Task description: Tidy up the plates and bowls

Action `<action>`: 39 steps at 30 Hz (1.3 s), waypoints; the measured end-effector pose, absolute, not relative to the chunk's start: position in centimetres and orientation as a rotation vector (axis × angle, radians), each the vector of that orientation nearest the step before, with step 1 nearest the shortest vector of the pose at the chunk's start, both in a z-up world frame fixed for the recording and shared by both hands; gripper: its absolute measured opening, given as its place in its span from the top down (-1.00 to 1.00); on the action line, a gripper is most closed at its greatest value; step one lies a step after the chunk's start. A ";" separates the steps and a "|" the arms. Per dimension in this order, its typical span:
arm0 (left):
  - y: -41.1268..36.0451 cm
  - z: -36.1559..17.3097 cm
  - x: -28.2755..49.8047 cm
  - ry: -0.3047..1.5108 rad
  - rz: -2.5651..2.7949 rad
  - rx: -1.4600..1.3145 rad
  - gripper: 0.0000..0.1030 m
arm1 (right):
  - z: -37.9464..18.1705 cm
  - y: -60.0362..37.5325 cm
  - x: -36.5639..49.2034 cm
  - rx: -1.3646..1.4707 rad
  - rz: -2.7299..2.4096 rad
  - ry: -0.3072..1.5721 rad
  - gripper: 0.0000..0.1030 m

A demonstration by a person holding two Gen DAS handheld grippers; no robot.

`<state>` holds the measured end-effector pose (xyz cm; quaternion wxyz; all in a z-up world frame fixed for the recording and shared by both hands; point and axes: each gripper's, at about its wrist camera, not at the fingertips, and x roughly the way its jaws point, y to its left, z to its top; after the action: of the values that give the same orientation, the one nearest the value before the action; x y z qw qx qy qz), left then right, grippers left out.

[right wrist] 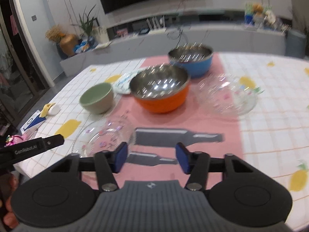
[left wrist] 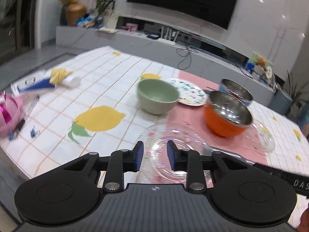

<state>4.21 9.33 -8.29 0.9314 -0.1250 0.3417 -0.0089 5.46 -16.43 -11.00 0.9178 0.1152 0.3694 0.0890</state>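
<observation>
- Wall [left wrist: 270,19]: pale marble-look panels with faint veining and small bright light reflections.
- Television [left wrist: 183,0]: large, dark, wall-mounted.
- Media console [left wrist: 135,40]: long, low, grey, running below the television; clutter and a white router on top, and a black cable [left wrist: 183,58] hanging down its front.
- Gold vase [left wrist: 74,12]: at the console's far left end, holding dried yellow flowers.
- Green plant [left wrist: 104,1]: just beside the vase.
- Glass door [right wrist: 11,58]: dark-framed, at the room's left side.
- Floor [left wrist: 48,46]: grey.
- Tablecloth [left wrist: 108,89]: white grid with lemon print.
</observation>
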 end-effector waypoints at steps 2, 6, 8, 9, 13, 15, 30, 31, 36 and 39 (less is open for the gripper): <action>10.2 -9.1 4.8 0.709 -0.006 -0.283 0.37 | -11.8 -15.7 6.6 0.261 0.205 0.786 0.11; 11.0 -10.2 5.7 0.717 -0.009 -0.308 0.37 | -13.2 -14.0 8.5 0.250 0.213 0.814 0.14; 11.1 -10.8 6.2 0.728 -0.003 -0.316 0.37 | -13.6 -13.4 9.2 0.242 0.208 0.816 0.15; 11.2 -11.1 6.4 0.728 -0.002 -0.319 0.37 | -13.9 -13.2 9.5 0.243 0.208 0.821 0.20; 11.5 -12.1 7.1 0.748 -0.009 -0.354 0.37 | -15.0 -13.0 10.9 0.253 0.205 0.856 0.31; 11.6 -12.6 7.3 0.751 -0.013 -0.363 0.37 | -15.5 -13.0 11.4 0.256 0.189 0.869 0.35; 11.0 -13.2 8.1 0.751 -0.027 -0.367 0.71 | -16.3 -11.6 11.8 0.273 0.227 0.859 0.72; 11.0 -13.2 8.1 0.754 -0.022 -0.366 0.71 | -16.3 -11.6 11.8 0.266 0.224 0.858 0.73; 10.8 -12.4 7.5 0.749 -0.021 -0.363 0.73 | -15.7 -12.5 11.4 0.294 0.236 0.857 0.82; 10.3 -11.7 6.9 0.742 -0.034 -0.366 0.73 | -15.0 -13.3 10.7 0.298 0.239 0.841 0.82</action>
<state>6.93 10.34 -11.68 0.9155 -0.1780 0.3605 -0.0166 10.68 -13.27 -14.96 0.8953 0.1435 0.4057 0.1151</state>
